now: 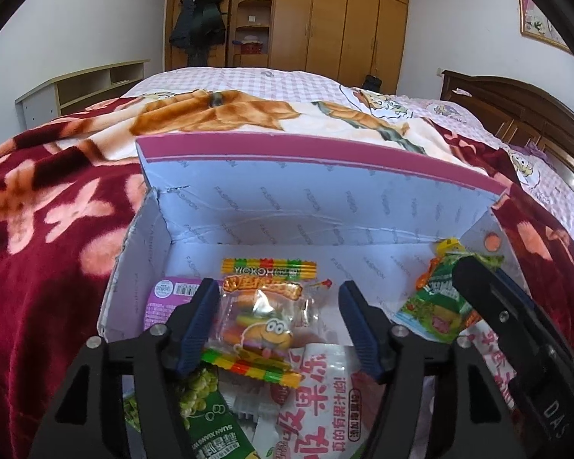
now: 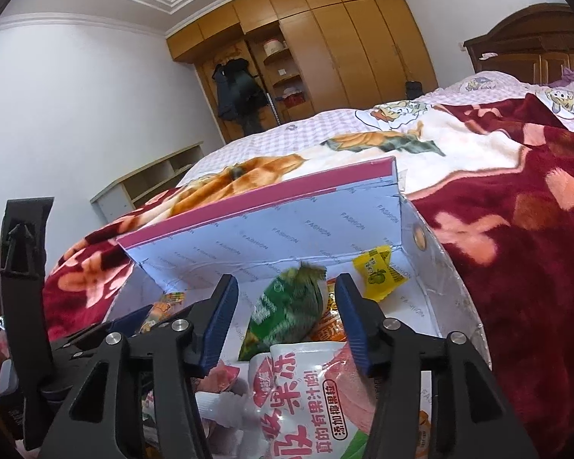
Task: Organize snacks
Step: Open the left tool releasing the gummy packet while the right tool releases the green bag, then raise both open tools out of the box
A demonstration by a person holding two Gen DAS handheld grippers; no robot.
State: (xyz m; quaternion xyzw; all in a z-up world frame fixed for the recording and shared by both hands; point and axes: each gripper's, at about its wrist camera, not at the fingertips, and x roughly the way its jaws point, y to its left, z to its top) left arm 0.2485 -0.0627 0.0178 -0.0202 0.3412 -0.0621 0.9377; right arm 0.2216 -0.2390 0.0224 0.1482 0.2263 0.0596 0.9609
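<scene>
- Box (image 1: 287, 199): open cardboard box w/ pink-edged flap, on a red flowered blanket (image 1: 49, 229) over the bed (image 1: 248, 76).
- Left gripper (image 1: 279, 329): fingers spread over the box; burger gummy pack (image 1: 258, 317) lies between them, left pad touching or just beside its edge, right pad apart from it.
- Right gripper (image 2: 287, 321): fingers spread; green snack bag (image 2: 287, 313) between them, blurred, neither pad seen pressing it.
- Box contents: white jelly pouch (image 2: 287, 394) w/ red lettering nearest the cameras; purple packet (image 1: 168, 302) at left wall; yellow candy (image 2: 380, 271) near right rear corner; green grape packet (image 1: 206, 413) under left gripper.
- In the way: right gripper's black body crosses the left view's right side, covering part of the green bag.
- Surroundings: wooden wardrobe (image 1: 344, 19), dark coat (image 1: 199, 23) hanging on it, low shelf unit (image 1: 88, 84) by the wall, dark headboard (image 1: 516, 107).
</scene>
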